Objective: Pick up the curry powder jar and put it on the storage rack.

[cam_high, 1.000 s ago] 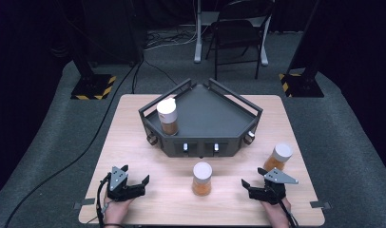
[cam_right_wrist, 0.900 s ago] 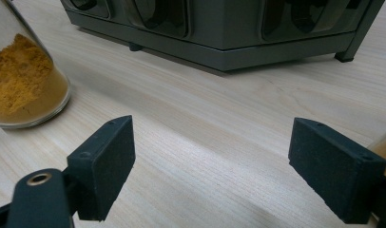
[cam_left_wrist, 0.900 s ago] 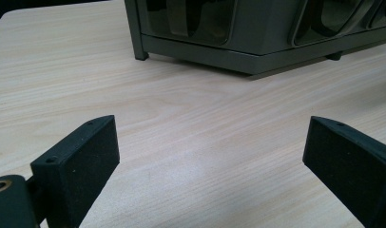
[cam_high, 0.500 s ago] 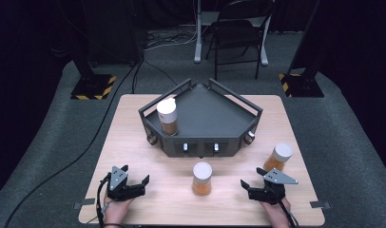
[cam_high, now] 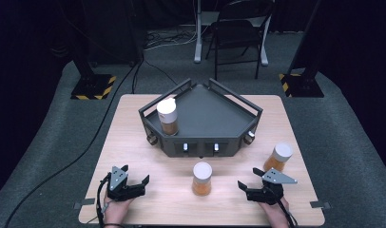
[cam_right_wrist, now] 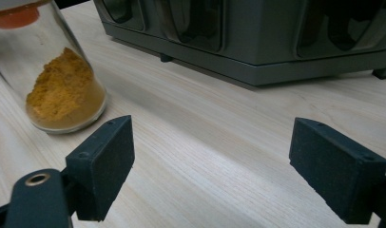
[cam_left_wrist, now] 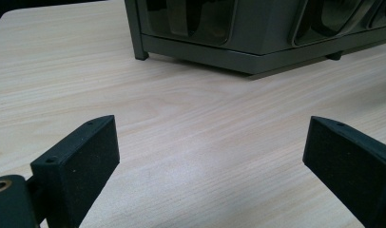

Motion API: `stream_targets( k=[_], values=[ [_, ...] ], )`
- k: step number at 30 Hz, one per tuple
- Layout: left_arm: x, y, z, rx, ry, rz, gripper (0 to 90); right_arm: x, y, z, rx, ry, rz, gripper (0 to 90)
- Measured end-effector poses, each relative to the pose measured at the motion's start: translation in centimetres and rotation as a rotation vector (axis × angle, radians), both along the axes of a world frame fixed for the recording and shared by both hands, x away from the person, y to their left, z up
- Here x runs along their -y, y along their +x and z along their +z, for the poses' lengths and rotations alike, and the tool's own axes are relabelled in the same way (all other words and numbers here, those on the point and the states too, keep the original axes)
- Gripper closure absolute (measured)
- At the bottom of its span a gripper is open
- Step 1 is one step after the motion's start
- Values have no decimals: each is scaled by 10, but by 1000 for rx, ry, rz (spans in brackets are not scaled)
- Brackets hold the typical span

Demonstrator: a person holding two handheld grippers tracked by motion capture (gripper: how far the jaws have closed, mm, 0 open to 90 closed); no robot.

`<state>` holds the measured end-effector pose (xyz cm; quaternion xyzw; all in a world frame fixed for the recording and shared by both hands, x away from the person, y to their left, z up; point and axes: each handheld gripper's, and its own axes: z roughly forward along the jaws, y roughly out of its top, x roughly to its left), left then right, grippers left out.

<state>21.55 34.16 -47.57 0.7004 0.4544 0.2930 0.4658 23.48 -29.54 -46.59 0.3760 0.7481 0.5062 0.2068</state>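
Worktop (cam_high: 134,137) of pale wood carries a dark angular rack (cam_high: 200,118), one jar (cam_high: 168,116) standing on its left corner. Middle jar (cam_high: 202,178) of orange powder stands before the rack, between both tools; another jar (cam_high: 278,157) sits just beside the right tool (cam_high: 250,187). Left tool (cam_high: 134,178) and right tool: jaws apart, nothing between.

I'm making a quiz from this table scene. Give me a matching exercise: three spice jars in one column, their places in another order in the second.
Things:
1. jar on rack
2. middle jar
3. right jar

Places:
A. just beyond the right gripper
B. on the table, in front of the dark rack
C. on the rack's left corner

Pairs: 1-C, 2-B, 3-A
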Motion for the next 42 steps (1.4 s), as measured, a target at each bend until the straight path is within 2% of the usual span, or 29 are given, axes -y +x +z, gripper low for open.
stream_targets(
  k=[19,30,42],
  values=[
    [0,-1,0,2,-2,4,47,-9,-2,13,30,3,71,141],
    [1,-1,0,3,1,5,47,-14,4,18,26,18,140,141],
    [1,-1,0,2,-1,5,47,-29,13,27,27,11,199,141]
  ],
)
